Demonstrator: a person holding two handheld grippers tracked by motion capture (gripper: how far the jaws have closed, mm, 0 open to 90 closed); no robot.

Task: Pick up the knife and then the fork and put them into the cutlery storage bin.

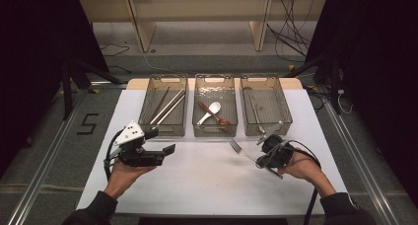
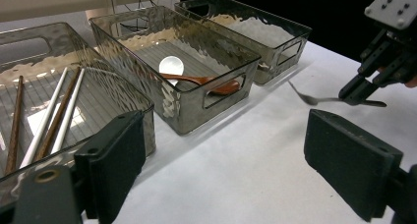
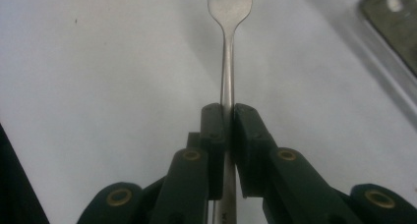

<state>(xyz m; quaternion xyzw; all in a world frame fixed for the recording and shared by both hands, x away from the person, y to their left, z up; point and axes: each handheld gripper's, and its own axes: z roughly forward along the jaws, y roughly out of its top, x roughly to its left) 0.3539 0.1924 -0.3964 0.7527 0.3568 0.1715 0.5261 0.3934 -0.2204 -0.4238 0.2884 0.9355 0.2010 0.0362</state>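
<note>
Metal fork (image 3: 227, 62), plain silver, handle clamped mid-length in right gripper (image 3: 227, 117), tines forward, lifted off white table, just before rightmost bin.

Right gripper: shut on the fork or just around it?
Shut on it. In its own view the right gripper has both pads pressed against the fork handle; the fork hangs above the table.

The fork (image 3: 227, 47) was bare metal with a dull brushed sheen. The right tool (image 3: 226, 121) gripped it with matt black plastic pads. The bench (image 1: 207, 185) wore a smooth, matt white covering. The three bins (image 2: 196, 62) were smoky clear plastic, glossy and rippled. One spoon (image 2: 171, 66) looked glossy white, like ceramic; the other (image 2: 206, 82) was polished reddish wood. The chopsticks (image 2: 54, 116) looked partly wooden, partly smooth white.
</note>
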